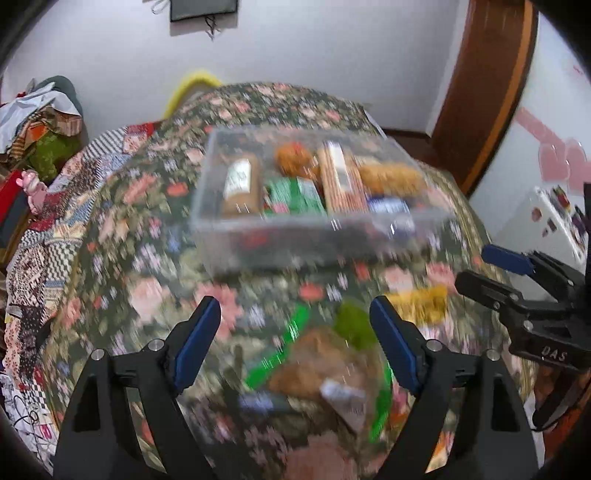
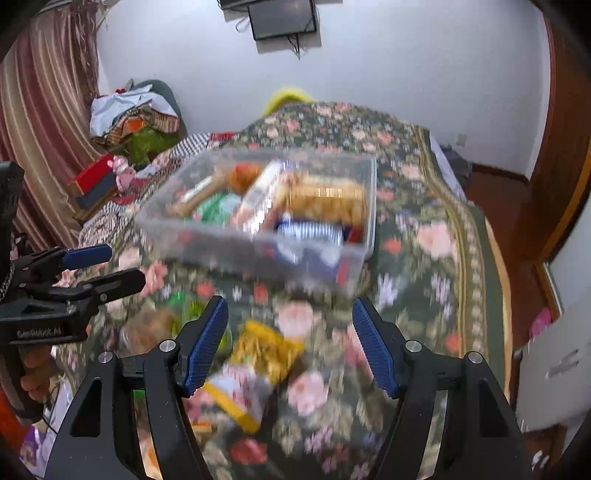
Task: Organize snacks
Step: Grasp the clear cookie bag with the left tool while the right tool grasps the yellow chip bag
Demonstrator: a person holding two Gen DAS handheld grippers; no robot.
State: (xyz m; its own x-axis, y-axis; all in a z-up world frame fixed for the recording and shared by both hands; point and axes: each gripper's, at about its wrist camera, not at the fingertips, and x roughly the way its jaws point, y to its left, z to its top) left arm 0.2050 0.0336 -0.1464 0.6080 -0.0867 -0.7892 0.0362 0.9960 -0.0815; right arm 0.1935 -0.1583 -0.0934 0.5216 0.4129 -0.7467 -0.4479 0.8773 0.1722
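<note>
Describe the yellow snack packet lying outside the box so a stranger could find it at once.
On the floral bedspread, look in front of the clear plastic box of snacks, on the near side. The yellow snack packet lies loose on the cloth, between the fingers of the open right claw. It is bright yellow, unlike the brown and green packet to its left.

White-walled bedroom [image 2: 406,74]; floral bedspread [image 2: 424,206] on the bed, striped curtain [image 2: 44,122] at left, dark wall screen [image 2: 282,18], wooden door frame [image 1: 484,96]
</note>
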